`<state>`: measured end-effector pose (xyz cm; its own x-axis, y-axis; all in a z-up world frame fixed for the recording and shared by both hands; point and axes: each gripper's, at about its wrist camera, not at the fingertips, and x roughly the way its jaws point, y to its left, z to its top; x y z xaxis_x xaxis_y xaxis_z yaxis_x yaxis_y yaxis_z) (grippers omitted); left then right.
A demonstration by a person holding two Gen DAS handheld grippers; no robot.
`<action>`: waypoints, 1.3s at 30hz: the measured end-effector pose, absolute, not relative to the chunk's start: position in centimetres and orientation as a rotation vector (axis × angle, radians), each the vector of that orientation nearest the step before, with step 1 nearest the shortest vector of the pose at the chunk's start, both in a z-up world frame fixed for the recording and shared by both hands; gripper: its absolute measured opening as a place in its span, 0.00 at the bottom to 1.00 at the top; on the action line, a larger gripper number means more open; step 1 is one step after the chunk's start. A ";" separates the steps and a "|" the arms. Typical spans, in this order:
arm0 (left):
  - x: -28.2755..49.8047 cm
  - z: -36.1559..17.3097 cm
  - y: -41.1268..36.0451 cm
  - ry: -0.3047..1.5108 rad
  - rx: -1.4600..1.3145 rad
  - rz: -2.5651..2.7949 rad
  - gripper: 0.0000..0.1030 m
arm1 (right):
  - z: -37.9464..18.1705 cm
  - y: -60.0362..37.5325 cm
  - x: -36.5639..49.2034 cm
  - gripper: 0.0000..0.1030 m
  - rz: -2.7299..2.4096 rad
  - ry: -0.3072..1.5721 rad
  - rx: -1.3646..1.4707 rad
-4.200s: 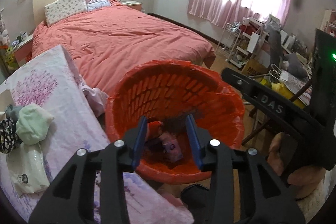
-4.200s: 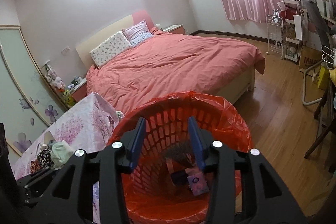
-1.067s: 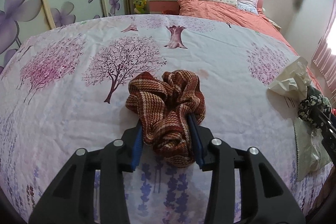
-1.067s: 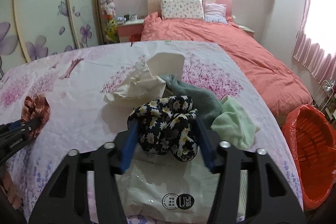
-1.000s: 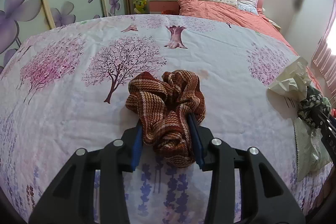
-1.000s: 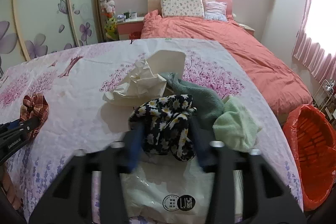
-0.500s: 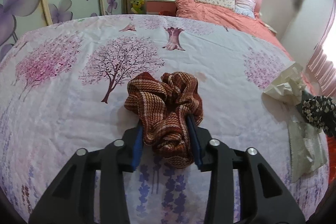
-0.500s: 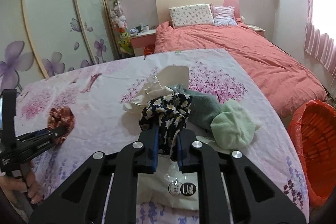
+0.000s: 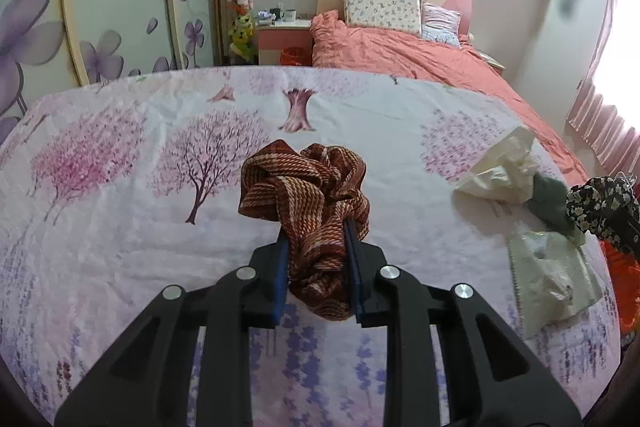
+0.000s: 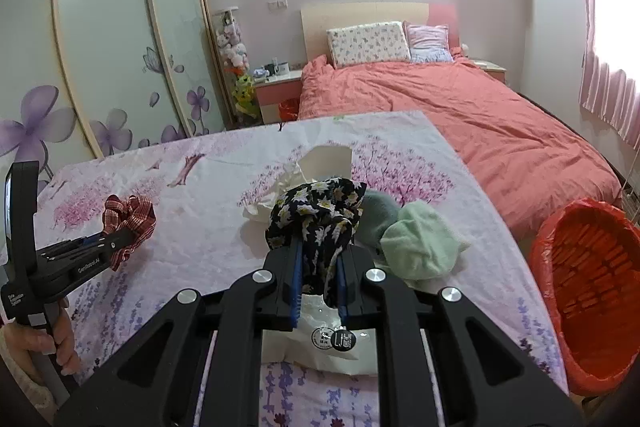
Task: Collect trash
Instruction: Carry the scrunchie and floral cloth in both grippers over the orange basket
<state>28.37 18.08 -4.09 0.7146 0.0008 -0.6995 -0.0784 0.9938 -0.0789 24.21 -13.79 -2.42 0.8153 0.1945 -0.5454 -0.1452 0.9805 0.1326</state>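
Note:
A red-brown plaid cloth (image 9: 304, 183) sits bunched between the fingers of my left gripper (image 9: 314, 233). Its jaws are closing and the pads press on the cloth, which hangs just above the table. In the right wrist view the same plaid cloth (image 10: 130, 213) shows at the left gripper's tip (image 10: 124, 237). My right gripper (image 10: 318, 247) is shut on a black floral cloth (image 10: 316, 207), lifted off the pile. The red-lined trash basket (image 10: 588, 267) stands on the floor right of the table.
On the tree-print tablecloth (image 10: 200, 187) lie crumpled paper (image 10: 280, 195), a dark green cloth (image 10: 376, 215), a light green cloth (image 10: 420, 243) and a white plastic bag (image 10: 332, 343). A pink bed (image 10: 480, 115) lies behind. A hand (image 10: 60, 343) holds the left gripper.
Both grippers have squeezed tighter on their cloths and risen. The plaid cloth and the floral cloth have come up off the table. Seconds earlier, both were open over the basket.

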 end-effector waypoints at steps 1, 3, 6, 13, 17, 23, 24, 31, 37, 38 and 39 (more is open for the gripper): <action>28.2 -3.7 17.9 0.769 -0.103 0.042 0.24 | -2.0 -14.0 23.9 0.13 0.181 0.580 0.088; 27.7 -2.7 17.0 0.753 -0.095 0.031 0.24 | -1.6 -14.3 23.6 0.13 0.181 0.569 0.093; 27.1 -1.3 15.7 0.733 -0.082 0.016 0.24 | -0.7 -15.2 22.7 0.13 0.176 0.545 0.104; 25.0 1.4 11.4 0.708 -0.054 -0.058 0.24 | 0.3 -17.8 20.8 0.13 0.149 0.504 0.130; 24.1 2.6 8.7 0.703 -0.055 -0.121 0.24 | 0.7 -19.6 19.8 0.13 0.114 0.485 0.141; 23.1 4.0 3.9 0.683 -0.028 -0.218 0.24 | 1.0 -22.9 18.5 0.13 0.045 0.461 0.169; 23.0 4.1 3.2 0.681 -0.024 -0.231 0.24 | 1.0 -23.4 18.3 0.13 0.033 0.458 0.174; 22.4 4.4 -2.5 0.673 0.003 -0.345 0.25 | 0.6 -27.5 17.4 0.13 -0.058 0.443 0.201; 21.7 4.0 -8.1 0.675 0.019 -0.461 0.25 | 0.2 -30.7 16.3 0.13 -0.124 0.426 0.234; 21.6 3.9 -8.7 0.675 0.020 -0.475 0.25 | 0.1 -31.3 16.1 0.13 -0.136 0.424 0.243; 21.5 3.8 -9.7 0.676 0.023 -0.495 0.25 | 0.0 -31.9 16.0 0.13 -0.146 0.421 0.250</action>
